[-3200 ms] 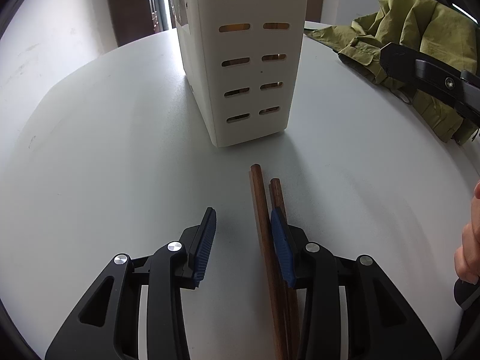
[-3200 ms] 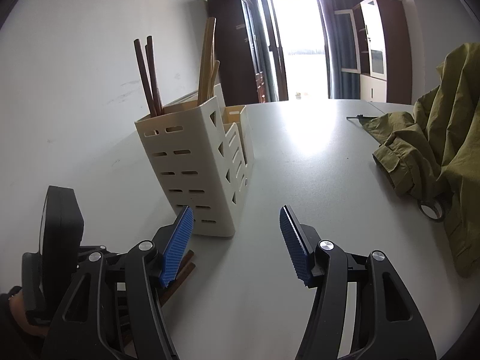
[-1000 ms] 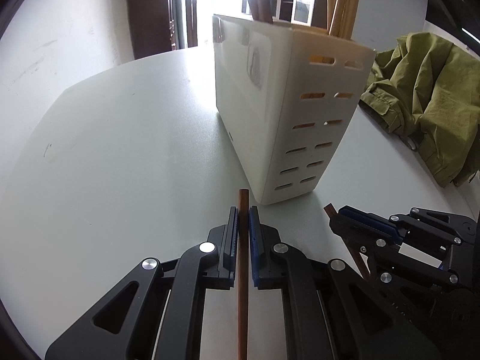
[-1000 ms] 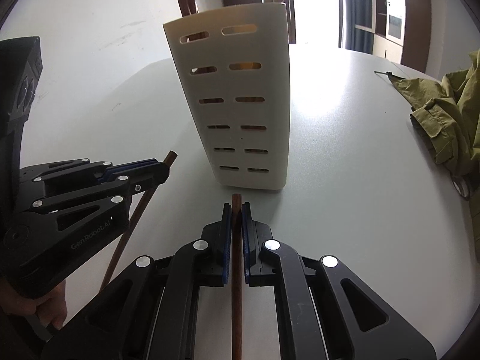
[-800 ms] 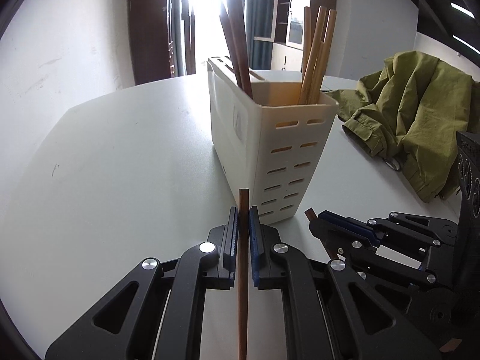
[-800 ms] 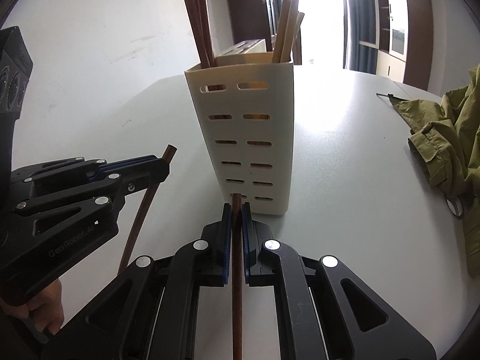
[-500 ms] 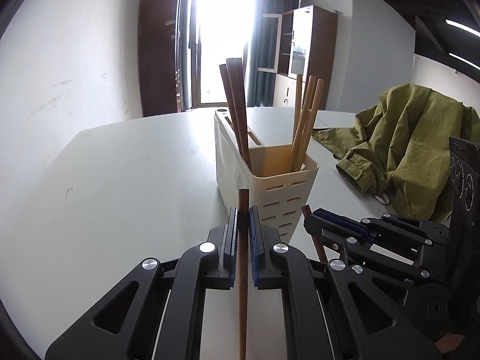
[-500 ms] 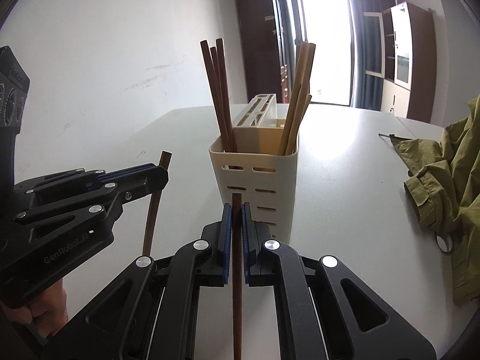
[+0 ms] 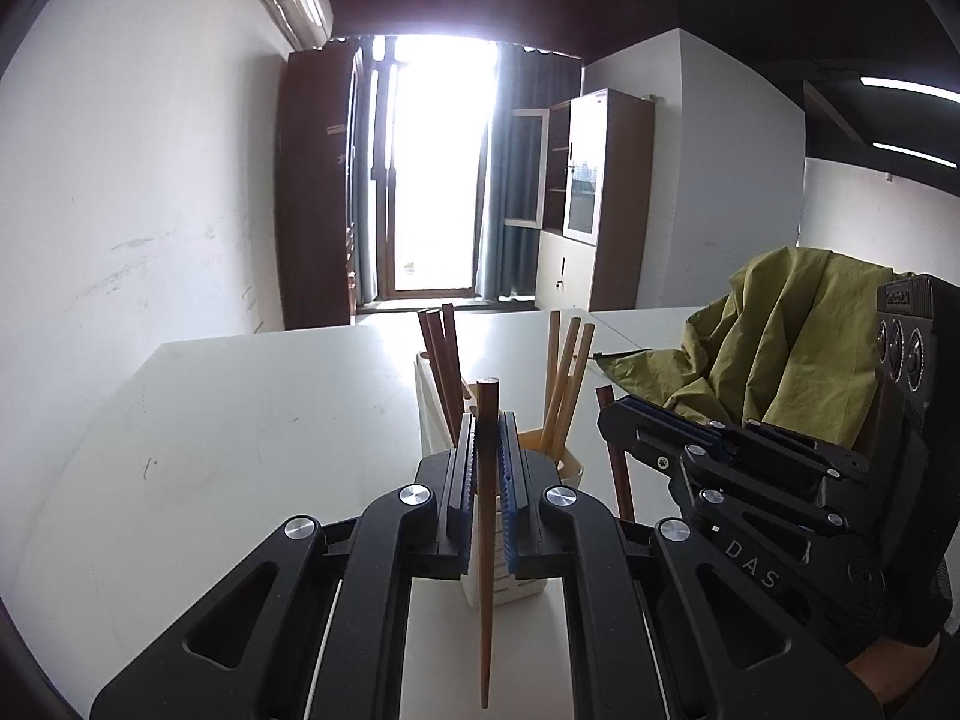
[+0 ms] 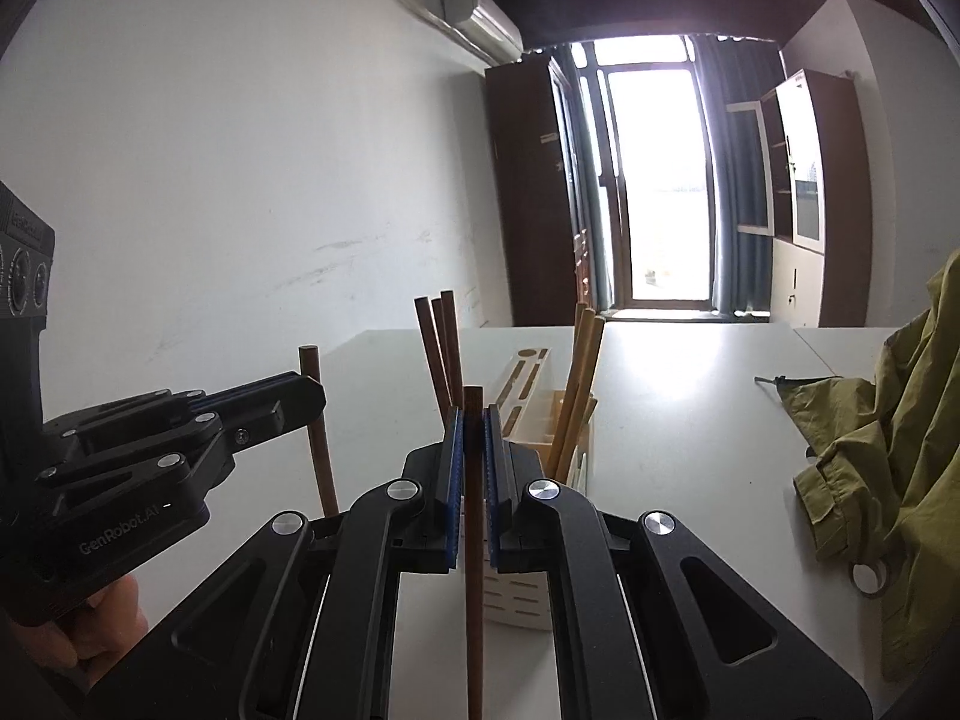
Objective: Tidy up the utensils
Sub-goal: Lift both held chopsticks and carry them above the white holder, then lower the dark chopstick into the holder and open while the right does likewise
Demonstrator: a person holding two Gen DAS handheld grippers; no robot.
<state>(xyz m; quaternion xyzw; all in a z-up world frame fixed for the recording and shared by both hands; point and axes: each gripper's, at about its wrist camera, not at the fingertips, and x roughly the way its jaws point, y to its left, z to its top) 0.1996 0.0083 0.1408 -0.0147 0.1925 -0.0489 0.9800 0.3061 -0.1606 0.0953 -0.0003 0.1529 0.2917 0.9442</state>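
Each gripper clamps one dark chopstick upright: left gripper (image 9: pixel 487 450), right gripper (image 10: pixel 474 450). The white utensil holder (image 10: pixel 522 594) stands straight ahead and below, nearly equally close to both.

matt wooden chopsticks (image 9: pixel 487 516), smooth white plastic holder (image 10: pixel 517 597), crumpled olive cloth (image 9: pixel 780 336).

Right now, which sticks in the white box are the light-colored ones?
The pale tan chopsticks leaning in the right side of the white holder. The bunch on the left, the dark brown chopsticks, is reddish-brown, like the sticks the grippers hold.
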